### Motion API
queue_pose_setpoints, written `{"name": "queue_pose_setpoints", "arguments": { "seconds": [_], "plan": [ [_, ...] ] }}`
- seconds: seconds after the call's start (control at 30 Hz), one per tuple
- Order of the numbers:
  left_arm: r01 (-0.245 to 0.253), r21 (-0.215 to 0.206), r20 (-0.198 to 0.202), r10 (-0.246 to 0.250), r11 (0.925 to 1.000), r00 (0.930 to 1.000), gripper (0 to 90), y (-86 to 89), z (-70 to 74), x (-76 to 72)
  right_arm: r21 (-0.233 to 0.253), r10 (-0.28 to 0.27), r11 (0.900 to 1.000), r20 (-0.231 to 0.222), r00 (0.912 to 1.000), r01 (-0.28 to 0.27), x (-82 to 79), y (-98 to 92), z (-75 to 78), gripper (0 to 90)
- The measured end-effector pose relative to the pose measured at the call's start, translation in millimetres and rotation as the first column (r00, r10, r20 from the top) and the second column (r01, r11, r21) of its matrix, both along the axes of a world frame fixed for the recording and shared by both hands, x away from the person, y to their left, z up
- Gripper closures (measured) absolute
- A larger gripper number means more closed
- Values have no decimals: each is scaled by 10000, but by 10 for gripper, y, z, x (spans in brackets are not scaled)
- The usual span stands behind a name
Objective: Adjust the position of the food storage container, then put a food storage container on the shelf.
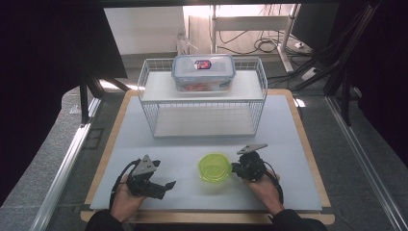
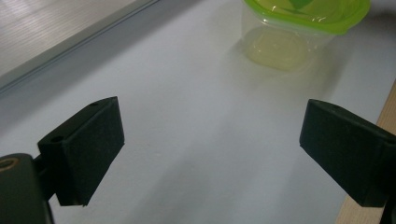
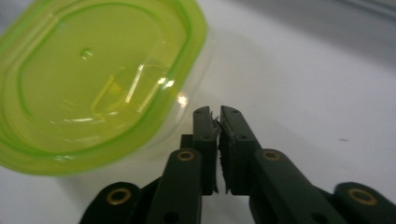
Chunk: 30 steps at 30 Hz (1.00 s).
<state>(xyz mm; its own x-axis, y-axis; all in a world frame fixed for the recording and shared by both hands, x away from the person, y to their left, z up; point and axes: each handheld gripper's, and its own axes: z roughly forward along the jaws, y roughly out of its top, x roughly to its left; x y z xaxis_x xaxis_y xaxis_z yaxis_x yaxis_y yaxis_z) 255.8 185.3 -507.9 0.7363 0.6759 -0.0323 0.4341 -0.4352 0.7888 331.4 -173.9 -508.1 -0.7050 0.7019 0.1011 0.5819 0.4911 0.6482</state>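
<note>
The green-lidded container (image 1: 214, 167) sits on the white mat (image 1: 288, 125), low in the high view and just right of centre, between the two hands. The right gripper (image 1: 235, 167) lies just beside its right edge, jaws pressed together on nothing (in the right gripper view they stand closed next to the lid (image 3: 93, 79), apart from it). The right hand (image 1: 262, 185) comes up from the bottom edge, wrist angled inward. At lower left, the left gripper (image 1: 169, 185) points right toward the container, jaws spread wide, held low by the left hand (image 1: 126, 197). A wire basket (image 1: 202, 98) with a blue-lidded box (image 1: 203, 72) stands at upper centre.
</note>
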Motion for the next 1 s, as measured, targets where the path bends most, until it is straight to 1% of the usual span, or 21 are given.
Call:
{"name": "queue_pose_setpoints", "arguments": {
  "seconds": [0.07, 0.13, 0.23, 0.37, 0.47, 0.57, 0.67, 0.83, 1.0],
  "plan": [
    [7, 74, 9, -7, 10000, 10000, 69, -18, 3, -5, -86, 7, 10000, 247, 9997, -5, 4, -58, 26, 764],
    [-34, 127, 0, 34, 9999, 10000, 70, -29, 4, -5, -177, 13, 9998, 459, 9989, -5, 3, -98, 51, 683],
    [-86, 109, -108, 87, 9999, 9999, 70, -35, 8, -4, -347, 26, 9994, 880, 9961, 4, -11, -145, 91, 591],
    [-110, 30, -207, 111, 9999, 9997, 70, -37, 7, -3, -316, 120, 9995, 1213, 9925, -82, -35, -209, 149, 459],
    [-94, 110, -214, 97, 9999, 9997, 71, -38, -6, -1, -217, 160, 9997, 1403, 9900, -130, -47, -262, 173, 375],
    [-102, 282, -115, 105, 9995, 9999, 71, -41, -21, -1, -109, 194, 9998, 1374, 9903, -180, -45, -320, 177, 312],
    [-108, 335, -78, 111, 9994, 9999, 71, -43, -33, 0, -55, 139, 9999, 1315, 9912, -133, -38, -349, 164, 256],
    [-90, 439, 15, 89, 9990, 10000, 71, -40, -38, -2, 99, 109, 9999, 1481, 9889, -125, -32, -357, 167, 167],
    [-103, 426, 106, 99, 9990, 9999, 70, -39, -38, -6, 224, -34, 9997, 1597, 9872, -2, -32, -356, 173, 84]
  ]
}}
